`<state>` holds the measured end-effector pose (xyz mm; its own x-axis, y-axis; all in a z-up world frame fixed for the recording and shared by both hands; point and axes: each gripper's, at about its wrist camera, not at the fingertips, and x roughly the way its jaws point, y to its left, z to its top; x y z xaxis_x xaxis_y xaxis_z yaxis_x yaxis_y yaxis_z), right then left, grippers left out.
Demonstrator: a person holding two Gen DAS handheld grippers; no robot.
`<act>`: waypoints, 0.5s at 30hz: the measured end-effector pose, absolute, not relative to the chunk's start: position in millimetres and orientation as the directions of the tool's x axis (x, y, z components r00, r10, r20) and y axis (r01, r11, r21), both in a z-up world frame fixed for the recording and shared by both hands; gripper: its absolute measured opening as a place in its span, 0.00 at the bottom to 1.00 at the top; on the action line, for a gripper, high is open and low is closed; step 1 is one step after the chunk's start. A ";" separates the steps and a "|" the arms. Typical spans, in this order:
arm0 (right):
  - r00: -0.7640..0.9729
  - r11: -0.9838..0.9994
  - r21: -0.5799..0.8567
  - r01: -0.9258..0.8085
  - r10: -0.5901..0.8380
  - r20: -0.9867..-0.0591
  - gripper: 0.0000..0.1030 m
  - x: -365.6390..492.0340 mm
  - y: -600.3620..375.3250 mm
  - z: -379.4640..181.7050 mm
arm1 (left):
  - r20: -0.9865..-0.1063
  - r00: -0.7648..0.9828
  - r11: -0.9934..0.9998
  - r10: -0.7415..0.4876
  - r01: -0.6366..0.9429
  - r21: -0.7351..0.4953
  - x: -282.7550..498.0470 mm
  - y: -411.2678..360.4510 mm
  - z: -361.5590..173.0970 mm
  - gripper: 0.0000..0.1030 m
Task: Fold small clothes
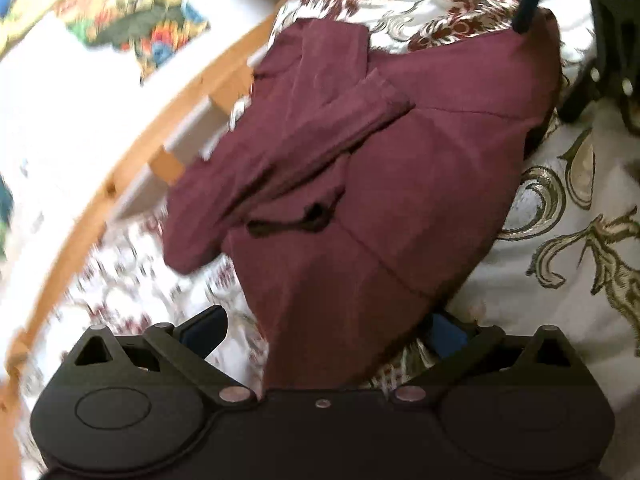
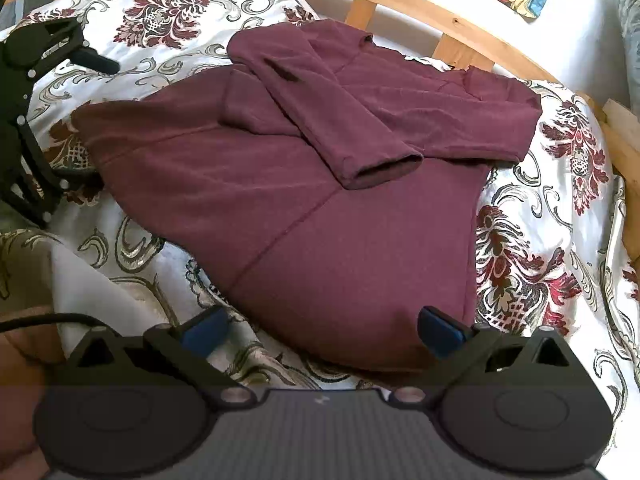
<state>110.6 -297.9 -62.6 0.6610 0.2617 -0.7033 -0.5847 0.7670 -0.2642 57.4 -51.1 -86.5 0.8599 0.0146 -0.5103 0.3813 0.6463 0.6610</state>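
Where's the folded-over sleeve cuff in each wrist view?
Left wrist: the sleeve cuff sits upper centre, lying across the maroon top.
Right wrist: the cuff is centre-right, its open end facing the camera.
Shared landmark: wooden bed rail behind the garment.

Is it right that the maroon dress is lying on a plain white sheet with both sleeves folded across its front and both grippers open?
Not quite. The sheet isn't plain: the right wrist view shows a white cover with a dark red and olive floral print. The rest holds: the maroon dress has both sleeves folded across its front, and the right gripper and left gripper are open.
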 end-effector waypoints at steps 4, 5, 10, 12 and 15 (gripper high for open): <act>0.668 0.762 -0.271 -0.588 0.268 -0.694 1.00 109.4 -297.1 -62.6 | -0.513 0.858 0.656 -0.015 0.396 0.643 61.8 -51.5 -81.2 0.77; 0.668 0.760 -0.271 -0.591 0.272 -0.693 1.00 108.9 -297.7 -62.6 | -0.526 0.850 0.677 -0.018 0.397 0.620 64.3 -49.6 -77.4 0.72; 0.676 0.748 -0.292 -0.596 0.271 -0.686 1.00 107.1 -300.7 -61.4 | -0.540 0.841 0.741 -0.033 0.384 0.552 74.1 -40.0 -66.0 0.24; 0.680 0.749 -0.297 -0.592 0.268 -0.682 1.00 106.7 -302.3 -60.0 | -0.564 0.823 0.766 -0.066 0.404 0.500 78.2 -36.4 -61.2 0.11; 0.675 0.744 -0.278 -0.607 0.300 -0.674 1.00 105.5 -304.1 -56.1 | -0.597 0.794 0.810 -0.118 0.424 0.404 89.6 -32.5 -49.5 0.07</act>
<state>105.5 -304.1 -56.1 0.6753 0.2996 -0.6740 -0.6074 0.7443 -0.2777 89.6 -32.5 -49.5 0.7936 -0.1179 -0.5969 0.4243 0.8104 0.4040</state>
